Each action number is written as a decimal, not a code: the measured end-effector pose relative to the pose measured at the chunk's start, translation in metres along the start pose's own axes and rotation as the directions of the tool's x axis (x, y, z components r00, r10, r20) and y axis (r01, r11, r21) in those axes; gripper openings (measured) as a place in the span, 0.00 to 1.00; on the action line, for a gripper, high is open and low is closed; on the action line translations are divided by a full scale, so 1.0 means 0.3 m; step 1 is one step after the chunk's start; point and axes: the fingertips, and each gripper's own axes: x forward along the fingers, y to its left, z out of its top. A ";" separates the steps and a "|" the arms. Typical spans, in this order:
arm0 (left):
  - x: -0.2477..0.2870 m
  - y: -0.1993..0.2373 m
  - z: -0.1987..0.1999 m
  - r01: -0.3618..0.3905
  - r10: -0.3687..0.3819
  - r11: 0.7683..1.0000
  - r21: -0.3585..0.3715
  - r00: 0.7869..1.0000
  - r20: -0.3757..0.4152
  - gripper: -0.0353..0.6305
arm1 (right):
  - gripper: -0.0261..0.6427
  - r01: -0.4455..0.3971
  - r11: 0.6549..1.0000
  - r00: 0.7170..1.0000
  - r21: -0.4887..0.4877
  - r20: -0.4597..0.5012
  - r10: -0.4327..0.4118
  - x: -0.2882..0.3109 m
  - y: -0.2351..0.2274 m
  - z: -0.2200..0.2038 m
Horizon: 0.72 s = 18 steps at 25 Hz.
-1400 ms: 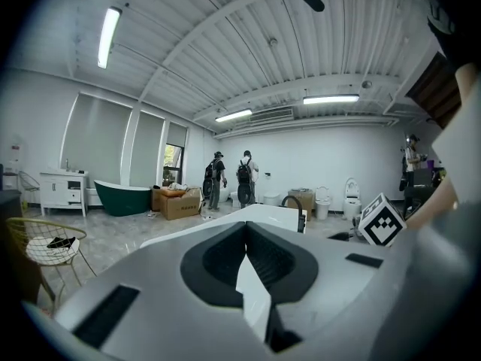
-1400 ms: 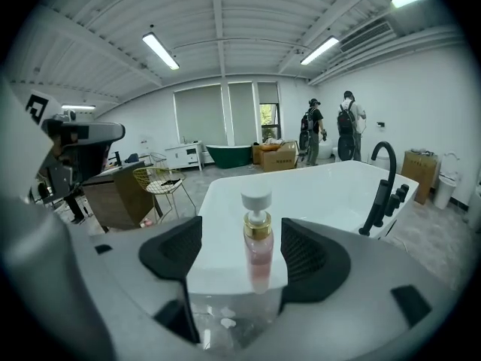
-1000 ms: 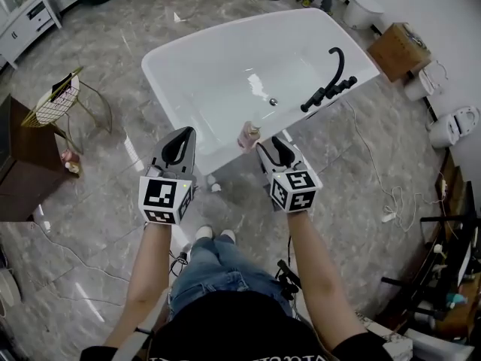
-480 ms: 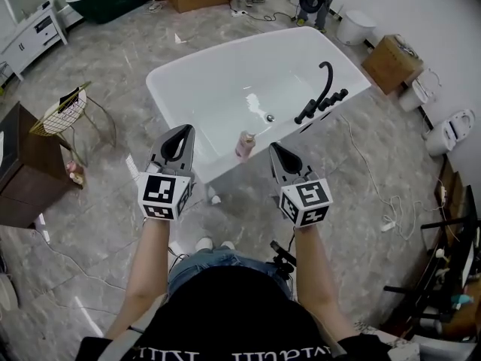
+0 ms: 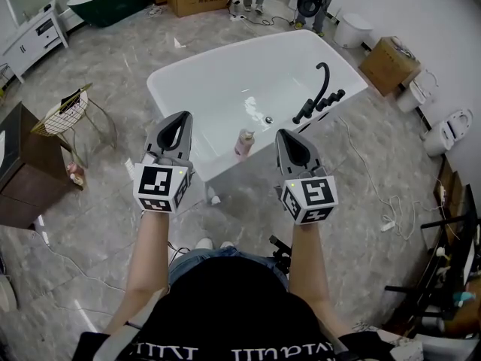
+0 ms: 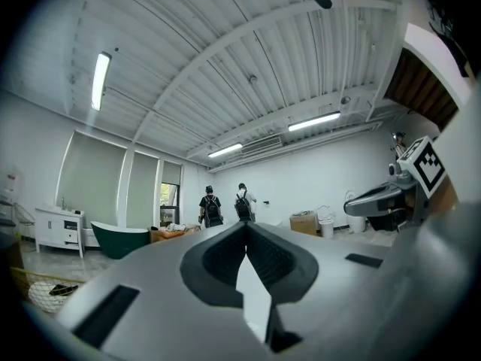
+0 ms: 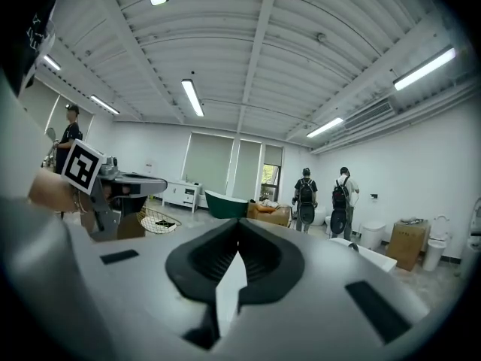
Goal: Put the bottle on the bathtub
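The small pink plastic bottle (image 5: 243,143) is set on the near rim of the white freestanding bathtub (image 5: 218,96), between the left gripper (image 5: 180,120) and the right gripper (image 5: 287,135), apart from both. The black curved faucet (image 5: 322,89) is mounted on the right rim. The brown cardboard box (image 5: 388,65) is placed farther right, and the gold wire basket (image 5: 62,110) well to the left.

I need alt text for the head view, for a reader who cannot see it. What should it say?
A pink bottle stands on the near rim of a white bathtub, seen from above. The person's left gripper and right gripper hang on either side of it, both shut, empty and clear of the bottle. A black faucet sits on the tub's right rim.
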 end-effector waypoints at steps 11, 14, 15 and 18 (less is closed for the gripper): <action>-0.022 -0.040 0.052 0.011 -0.011 1.000 0.005 1.000 0.019 0.07 | 0.06 0.013 1.000 1.000 -0.017 0.014 -0.013 -0.062 0.001 0.026; -0.029 -0.048 0.057 0.014 -0.014 1.000 0.007 1.000 0.021 0.07 | 0.06 0.017 1.000 1.000 -0.014 0.012 -0.017 -0.073 0.001 0.023; -0.031 -0.048 0.059 0.014 -0.014 1.000 0.008 1.000 0.022 0.07 | 0.06 0.018 1.000 1.000 -0.014 0.011 -0.017 -0.076 0.002 0.023; -0.038 -0.045 0.064 0.011 -0.011 1.000 0.007 1.000 0.027 0.07 | 0.06 0.018 1.000 1.000 -0.018 0.007 -0.018 -0.084 0.008 0.019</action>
